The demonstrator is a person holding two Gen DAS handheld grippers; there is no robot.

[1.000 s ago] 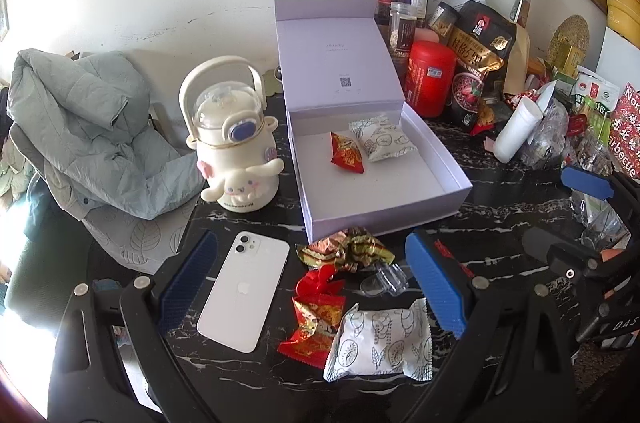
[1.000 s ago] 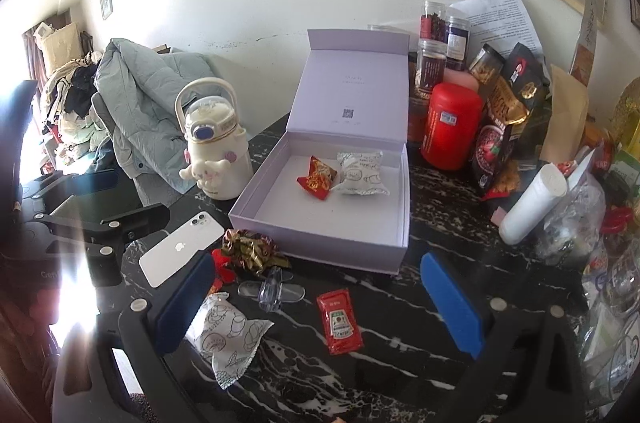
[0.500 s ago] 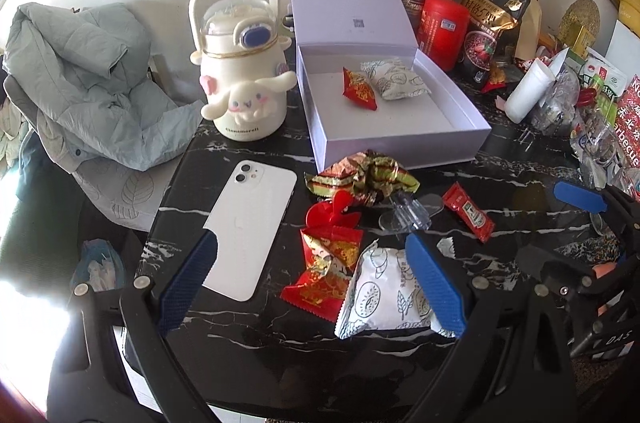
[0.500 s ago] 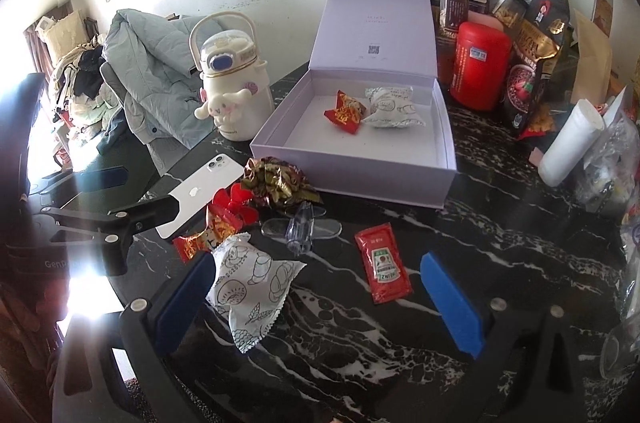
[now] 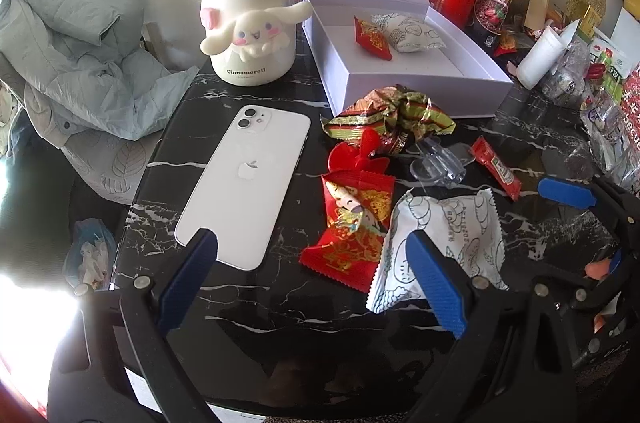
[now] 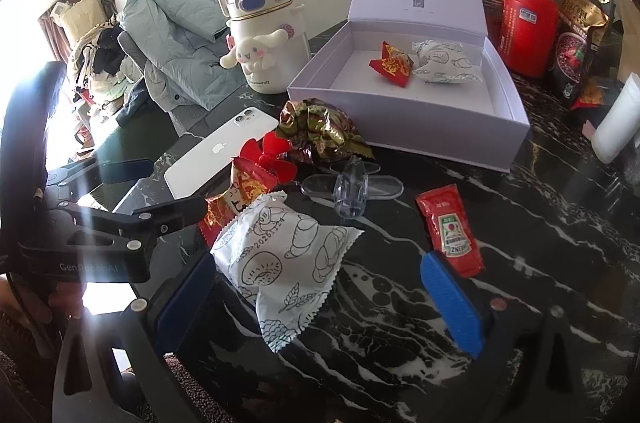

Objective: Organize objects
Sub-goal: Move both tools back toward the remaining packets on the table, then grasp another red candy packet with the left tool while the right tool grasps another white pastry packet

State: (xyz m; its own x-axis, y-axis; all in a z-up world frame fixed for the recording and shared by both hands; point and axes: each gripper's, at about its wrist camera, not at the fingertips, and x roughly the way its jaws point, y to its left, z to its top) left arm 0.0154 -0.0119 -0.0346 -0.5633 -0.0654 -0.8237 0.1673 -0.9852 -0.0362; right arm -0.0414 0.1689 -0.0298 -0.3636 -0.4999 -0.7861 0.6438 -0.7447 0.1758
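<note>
Left wrist view: left gripper (image 5: pixel 312 279) tilts down over the black marble table (image 5: pixel 280 311), jaws spread wide, empty. Right gripper (image 6: pixel 320 299), likewise spread, angles down with the white snack packet (image 6: pixel 280 259) lying between its fingers, near the open lavender box (image 6: pixel 420 119).

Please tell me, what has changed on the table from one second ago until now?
Both claws, left and right, have come down closer to the loose snacks, open and empty. The white bread packet now lies partly between the right claw's fingers, untouched. Nothing was gripped or released. The phone, ketchup sachet and open box stayed put.
</note>
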